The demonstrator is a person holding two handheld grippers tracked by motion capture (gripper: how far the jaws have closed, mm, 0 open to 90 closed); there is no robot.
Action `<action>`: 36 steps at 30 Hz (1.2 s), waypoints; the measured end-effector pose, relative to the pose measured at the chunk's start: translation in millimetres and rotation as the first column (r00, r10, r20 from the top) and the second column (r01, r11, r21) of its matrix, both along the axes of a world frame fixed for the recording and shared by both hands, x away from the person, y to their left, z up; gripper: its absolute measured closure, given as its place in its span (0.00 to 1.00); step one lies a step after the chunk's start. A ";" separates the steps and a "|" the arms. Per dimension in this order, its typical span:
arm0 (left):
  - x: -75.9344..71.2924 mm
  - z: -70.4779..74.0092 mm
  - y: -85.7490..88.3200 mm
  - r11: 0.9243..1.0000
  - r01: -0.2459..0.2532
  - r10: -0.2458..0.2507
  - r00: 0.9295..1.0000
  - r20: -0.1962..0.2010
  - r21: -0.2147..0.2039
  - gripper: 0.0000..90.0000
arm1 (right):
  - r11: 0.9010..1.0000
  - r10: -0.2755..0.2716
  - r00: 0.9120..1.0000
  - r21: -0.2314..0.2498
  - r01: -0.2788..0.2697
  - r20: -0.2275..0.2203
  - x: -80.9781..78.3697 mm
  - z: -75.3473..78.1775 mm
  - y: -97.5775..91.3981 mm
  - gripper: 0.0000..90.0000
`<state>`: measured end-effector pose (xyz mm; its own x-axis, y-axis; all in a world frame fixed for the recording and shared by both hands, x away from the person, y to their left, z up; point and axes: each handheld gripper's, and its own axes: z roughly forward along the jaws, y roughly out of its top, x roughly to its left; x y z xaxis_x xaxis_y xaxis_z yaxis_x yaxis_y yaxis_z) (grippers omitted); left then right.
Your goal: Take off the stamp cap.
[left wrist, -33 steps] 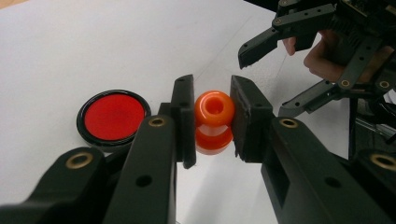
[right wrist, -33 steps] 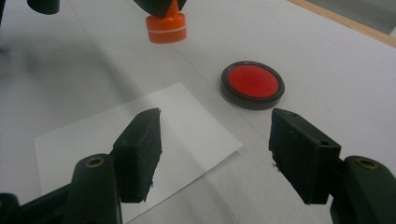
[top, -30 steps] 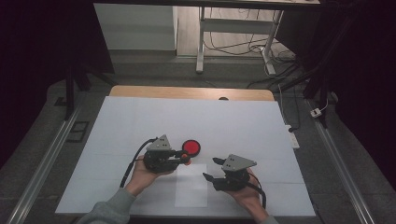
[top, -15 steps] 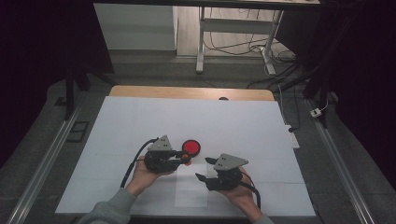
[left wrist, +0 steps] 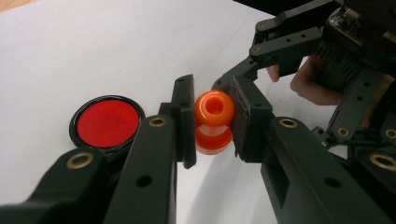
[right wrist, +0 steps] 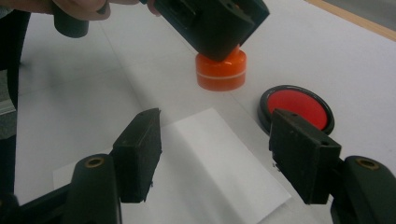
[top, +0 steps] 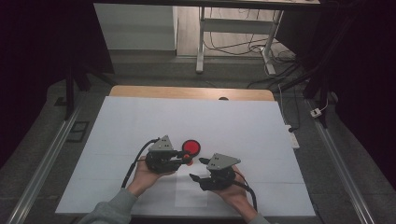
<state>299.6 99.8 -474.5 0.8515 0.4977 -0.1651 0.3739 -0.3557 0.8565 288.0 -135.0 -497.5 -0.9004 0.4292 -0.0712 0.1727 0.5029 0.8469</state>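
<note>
a: where's the orange bottle (left wrist: 214,122) now?
b: standing on the white counter (top: 140,121) beside the red lid (top: 191,146), with the left tongs (top: 185,157) clamped on its neck.
a: and the right tongs (right wrist: 219,154)?
b: jaws apart, empty, near it. the lid is off; i judge capping remains.

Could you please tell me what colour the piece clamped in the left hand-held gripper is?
Orange piece, clearest in the left gripper view.

hand-held gripper (top: 186,158): black, brass pivots (grey triangular plate) | sleeve (top: 109,211): grey-green
</note>
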 end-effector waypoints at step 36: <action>-1.4 -4.0 -9.4 0.999 0.037 -0.037 0.999 -0.008 -0.008 0.81 | 1.000 -0.014 0.999 -0.020 0.015 0.050 1.7 -2.4 15.6 0.64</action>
